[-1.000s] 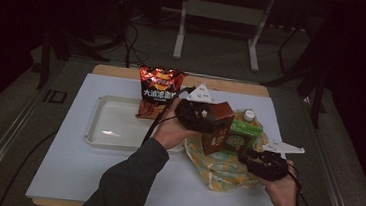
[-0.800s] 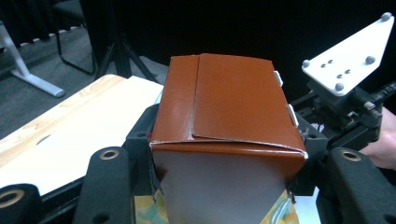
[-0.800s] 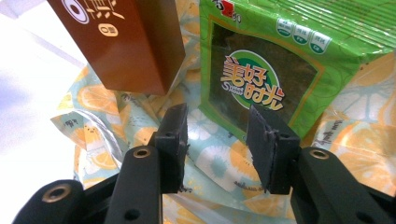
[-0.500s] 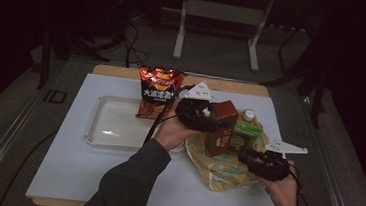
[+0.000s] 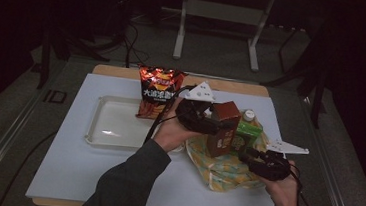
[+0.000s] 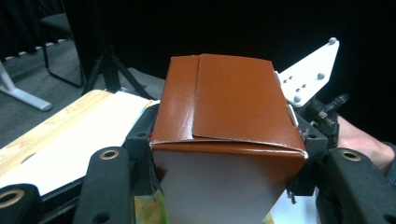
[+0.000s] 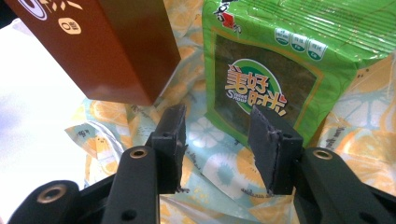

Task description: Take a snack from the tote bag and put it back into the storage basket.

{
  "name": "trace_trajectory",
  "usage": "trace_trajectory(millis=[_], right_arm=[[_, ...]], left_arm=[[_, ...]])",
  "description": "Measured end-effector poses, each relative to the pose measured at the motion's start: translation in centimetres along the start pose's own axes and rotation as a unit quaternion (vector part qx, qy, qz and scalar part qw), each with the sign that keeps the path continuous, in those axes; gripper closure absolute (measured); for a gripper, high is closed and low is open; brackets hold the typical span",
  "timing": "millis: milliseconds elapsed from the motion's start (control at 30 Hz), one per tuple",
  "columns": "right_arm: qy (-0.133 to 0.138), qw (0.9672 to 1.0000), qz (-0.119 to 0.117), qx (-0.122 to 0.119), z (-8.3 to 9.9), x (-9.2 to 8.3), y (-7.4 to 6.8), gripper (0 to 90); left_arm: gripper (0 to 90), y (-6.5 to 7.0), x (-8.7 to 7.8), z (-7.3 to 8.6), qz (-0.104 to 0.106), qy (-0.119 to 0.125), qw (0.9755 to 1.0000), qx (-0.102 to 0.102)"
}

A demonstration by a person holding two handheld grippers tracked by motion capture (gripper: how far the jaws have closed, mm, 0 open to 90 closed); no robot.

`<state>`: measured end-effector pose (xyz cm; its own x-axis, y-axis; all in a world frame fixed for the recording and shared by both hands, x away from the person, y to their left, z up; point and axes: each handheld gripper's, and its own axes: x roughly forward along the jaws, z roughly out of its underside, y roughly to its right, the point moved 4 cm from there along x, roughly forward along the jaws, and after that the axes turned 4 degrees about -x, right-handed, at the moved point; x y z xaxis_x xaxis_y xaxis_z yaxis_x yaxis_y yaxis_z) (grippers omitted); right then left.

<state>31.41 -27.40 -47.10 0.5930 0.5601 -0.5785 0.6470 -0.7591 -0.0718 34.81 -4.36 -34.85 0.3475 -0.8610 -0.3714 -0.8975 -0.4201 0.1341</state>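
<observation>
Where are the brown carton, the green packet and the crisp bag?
brown carton (image 6: 224, 107): left gripper view, its folded top.
green packet (image 7: 261, 79): right gripper view, its printed front.
crisp bag (image 5: 157, 90): high view, its front.

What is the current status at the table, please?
Left gripper shut on brown carton, held above the yellow fruit-print bag. Right gripper open, just widening, nothing between fingers. Green seaweed pack close ahead.

Brown carton (image 6: 229, 116): glossy card, creased. Green packet (image 7: 289, 60): shiny crinkled plastic film. Printed bag (image 7: 219, 172): soft, wrinkled. Tray (image 5: 99, 126): smooth white plastic. Jaws: matt black.
</observation>
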Motion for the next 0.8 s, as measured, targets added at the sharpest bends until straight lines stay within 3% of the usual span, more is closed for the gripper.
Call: trace_trajectory(millis=[467, 800], right_arm=[[0.001, 1.0000, -0.003, -0.001, 0.0, 0.1, -0.1, 56.5], [0.007, 1.0000, 0.003, -0.002, 0.0, -0.2, 0.0, 56.7]], left_arm=[[42.2, -0.1, -2.1, -0.1, -0.002, 0.004, 1.0000, 0.003], [42.2, -0.8, -3.5, 0.3, -0.018, 0.004, 0.9998, 0.009]])
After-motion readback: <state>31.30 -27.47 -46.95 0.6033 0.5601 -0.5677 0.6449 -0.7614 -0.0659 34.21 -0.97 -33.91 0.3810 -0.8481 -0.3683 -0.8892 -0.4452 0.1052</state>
